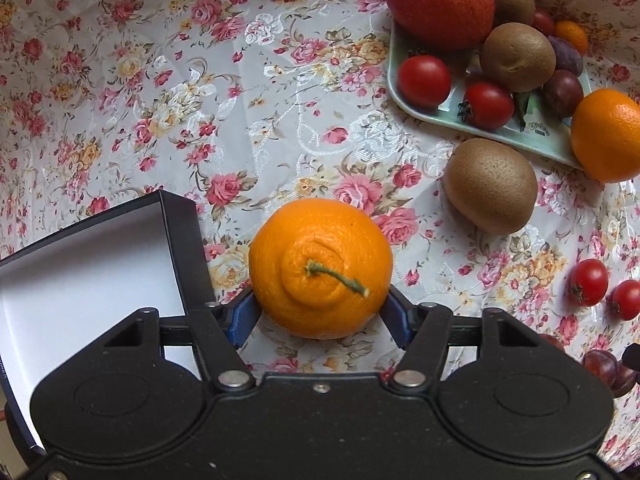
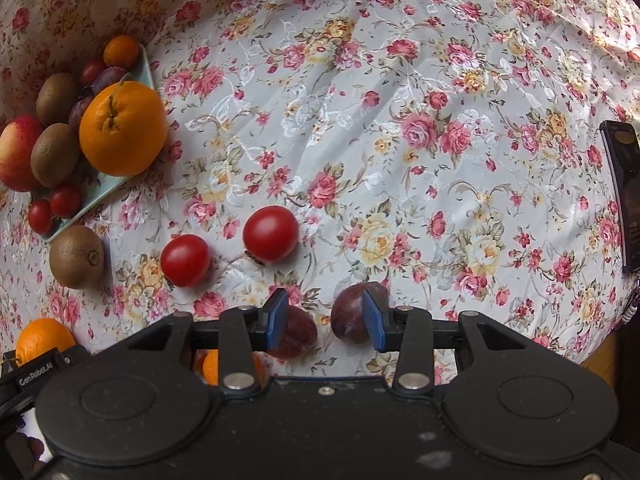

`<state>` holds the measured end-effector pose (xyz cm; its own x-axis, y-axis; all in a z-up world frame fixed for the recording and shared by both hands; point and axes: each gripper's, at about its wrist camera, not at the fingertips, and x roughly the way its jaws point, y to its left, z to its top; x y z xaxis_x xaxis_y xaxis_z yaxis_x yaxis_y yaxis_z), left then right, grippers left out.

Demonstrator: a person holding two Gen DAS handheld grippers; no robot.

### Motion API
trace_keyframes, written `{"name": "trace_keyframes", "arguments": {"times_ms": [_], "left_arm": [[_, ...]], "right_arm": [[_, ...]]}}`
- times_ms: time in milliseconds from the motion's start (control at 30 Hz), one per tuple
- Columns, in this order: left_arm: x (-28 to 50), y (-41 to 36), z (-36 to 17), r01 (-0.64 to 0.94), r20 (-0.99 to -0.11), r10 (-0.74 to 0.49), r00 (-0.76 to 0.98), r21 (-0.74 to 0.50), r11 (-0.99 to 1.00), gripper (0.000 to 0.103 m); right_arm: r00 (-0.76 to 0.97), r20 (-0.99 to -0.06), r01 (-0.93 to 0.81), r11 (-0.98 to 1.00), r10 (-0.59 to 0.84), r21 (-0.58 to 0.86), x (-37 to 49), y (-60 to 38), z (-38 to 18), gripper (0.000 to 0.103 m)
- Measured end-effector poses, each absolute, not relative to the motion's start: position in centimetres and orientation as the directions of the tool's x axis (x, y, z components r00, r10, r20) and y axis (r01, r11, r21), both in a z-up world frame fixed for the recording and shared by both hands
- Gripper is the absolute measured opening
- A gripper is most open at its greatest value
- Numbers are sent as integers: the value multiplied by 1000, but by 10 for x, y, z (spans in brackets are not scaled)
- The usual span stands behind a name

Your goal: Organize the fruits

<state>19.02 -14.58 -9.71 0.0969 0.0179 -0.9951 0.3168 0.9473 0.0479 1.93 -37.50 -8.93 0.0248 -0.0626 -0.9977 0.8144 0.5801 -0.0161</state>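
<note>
We hold the stemmed orange (image 1: pixel 320 270) clamped between the jaws of our left gripper (image 1: pixel 320 316), the blue pads pressed to its two flanks and its stem end turned back toward the camera. Taking that orange as our landmark: the open box (image 1: pixel 80 276) with the white floor sits just left of it, its near wall almost touching the left jaw; a loose kiwi (image 1: pixel 491 186) lies ahead and to the right; beyond the kiwi is the green tray (image 1: pixel 536 136), heaped with an apple, kiwis, tomatoes and plums, with a second orange (image 1: pixel 608 136) at its near corner. We judge the short carry leftward into the box is what the coming move turns on, and the left arm is plainly the nearer one.

Our right gripper (image 2: pixel 326 320) has its jaws apart, one on each side of two plums (image 2: pixel 352 312) that lie side by side on the table; whether either pad touches a plum we cannot tell, since the pads hide the edges
</note>
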Motion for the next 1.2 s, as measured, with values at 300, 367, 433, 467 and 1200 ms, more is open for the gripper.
{"name": "trace_keyframes", "arguments": {"times_ms": [300,367,433,467,1200], "left_arm": [[165,-174,-86,418,-993,-69,100,-21,908,63],[157,-182,-81,446,-990,-79,114,-20,895,62],[155,-187,-75,465,-988,-89,125,-21,885,60],[154,-188,-73,469,-988,-92,127,-22,883,57],[164,-187,-70,405,-983,-132,128,-69,912,56]], "right_arm": [[31,-998,859,512,-60,-4,4,-397,-98,42],[26,-998,859,512,-65,-11,2,-398,-99,43],[18,-998,853,521,-52,-11,-1,-398,-99,43],[22,-999,850,527,-36,-1,-3,-397,-100,43],[-63,-998,859,509,4,-52,-13,-398,-132,33]]}}
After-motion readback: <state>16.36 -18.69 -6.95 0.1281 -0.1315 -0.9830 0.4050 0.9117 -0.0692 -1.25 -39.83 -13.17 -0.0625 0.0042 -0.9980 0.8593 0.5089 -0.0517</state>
